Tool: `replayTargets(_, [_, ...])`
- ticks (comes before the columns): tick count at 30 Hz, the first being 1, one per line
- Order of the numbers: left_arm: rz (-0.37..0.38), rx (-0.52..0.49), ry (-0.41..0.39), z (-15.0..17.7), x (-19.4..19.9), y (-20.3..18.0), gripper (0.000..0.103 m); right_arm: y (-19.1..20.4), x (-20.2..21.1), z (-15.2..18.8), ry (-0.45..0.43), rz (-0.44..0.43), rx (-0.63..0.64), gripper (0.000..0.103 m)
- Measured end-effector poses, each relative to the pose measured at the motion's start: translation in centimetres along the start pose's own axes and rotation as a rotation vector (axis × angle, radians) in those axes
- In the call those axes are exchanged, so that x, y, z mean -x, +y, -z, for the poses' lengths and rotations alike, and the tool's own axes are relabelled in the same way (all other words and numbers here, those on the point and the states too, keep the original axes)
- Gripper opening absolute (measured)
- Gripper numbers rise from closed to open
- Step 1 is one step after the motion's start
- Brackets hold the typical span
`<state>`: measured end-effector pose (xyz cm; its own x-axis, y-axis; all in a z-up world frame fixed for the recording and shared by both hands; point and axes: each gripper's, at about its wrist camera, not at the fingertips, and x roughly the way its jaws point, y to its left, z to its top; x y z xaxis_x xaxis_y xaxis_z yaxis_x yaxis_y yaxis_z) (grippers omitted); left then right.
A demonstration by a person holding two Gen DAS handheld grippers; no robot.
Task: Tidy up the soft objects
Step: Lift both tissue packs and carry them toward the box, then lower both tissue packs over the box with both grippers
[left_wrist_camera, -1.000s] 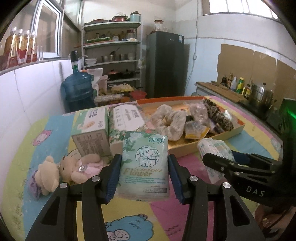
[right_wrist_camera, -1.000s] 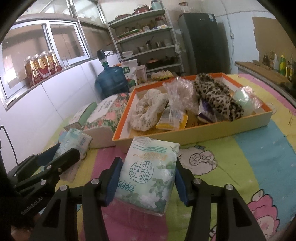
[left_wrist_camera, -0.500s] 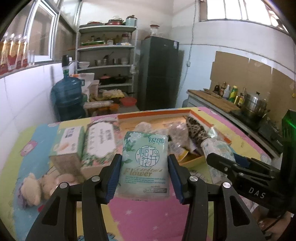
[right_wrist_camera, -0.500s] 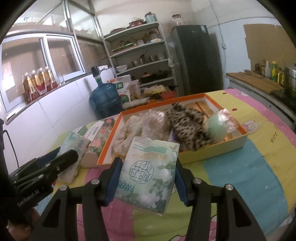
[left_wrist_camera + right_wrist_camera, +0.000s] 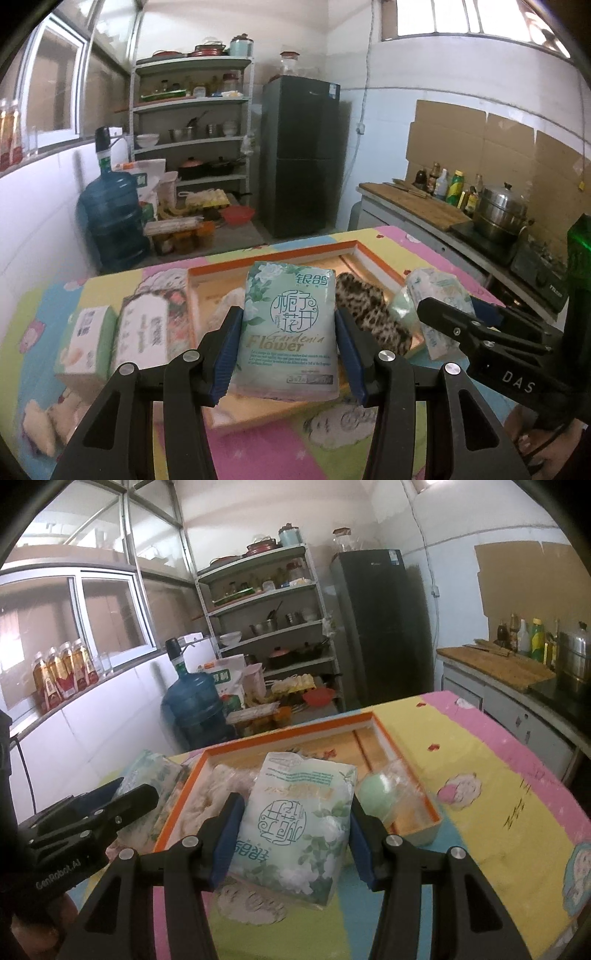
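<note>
My left gripper (image 5: 288, 350) is shut on a green tissue pack (image 5: 290, 328) printed "Flower", held above the near edge of the orange-rimmed tray (image 5: 273, 260). My right gripper (image 5: 290, 834) is shut on a second green tissue pack (image 5: 295, 827), held above the tray's (image 5: 291, 734) near side. The tray holds a leopard-print cloth (image 5: 369, 310), a pale fluffy item (image 5: 207, 797) and a bagged green ball (image 5: 376, 794). The right gripper and its pack (image 5: 439, 299) show at the right of the left wrist view. The left gripper (image 5: 92, 812) shows at the left of the right wrist view.
Two tissue boxes (image 5: 140, 332) and a plush bear (image 5: 40, 424) lie left of the tray on the cartoon-print tablecloth (image 5: 498, 775). Behind the table stand a water jug (image 5: 110, 218), shelves (image 5: 192, 122) and a fridge (image 5: 299, 155). A counter with a pot (image 5: 502, 210) is on the right.
Both grippers have risen and moved forward toward the tray, each still holding its tissue pack. The tray and tissue boxes now sit lower in both views.
</note>
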<state>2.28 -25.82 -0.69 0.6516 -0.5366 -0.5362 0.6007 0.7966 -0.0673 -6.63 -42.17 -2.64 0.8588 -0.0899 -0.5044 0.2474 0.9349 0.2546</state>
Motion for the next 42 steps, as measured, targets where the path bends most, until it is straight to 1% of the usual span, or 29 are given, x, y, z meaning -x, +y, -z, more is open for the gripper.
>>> replayTargets(6, [-0.005,0.007,0.02,-1.6,-2.7,-1.1,0.052,-2.1,-1.2,-1.7,0.007,0.003,0.007,0.054])
replayTargets(13, [-0.033,0.014,0.032,-3.4,-5.6,-1.7,0.052,-3.8,-2.9,-3.5,0.017,-0.007,0.024,0.054])
replayTargets(19, [-0.044,0.024,0.046,-4.8,-8.2,-1.6,0.052,-4.1,-5.0,-4.9,0.024,-0.017,0.05,0.054])
replayTargets(30, [-0.037,0.064,0.09,-6.7,-12.8,-0.7,0.052,-4.8,-9.3,-7.1,0.069,-0.035,0.061,0.054])
replayTargets(36, [-0.021,0.093,0.125,-7.1,-14.8,0.0,0.052,-4.6,-11.6,-8.0,0.103,-0.049,0.066,0.054])
replayTargets(42, [0.001,0.122,0.182,-7.0,-17.0,0.7,0.052,-4.5,-13.8,-8.3,0.15,-0.057,0.06,0.054])
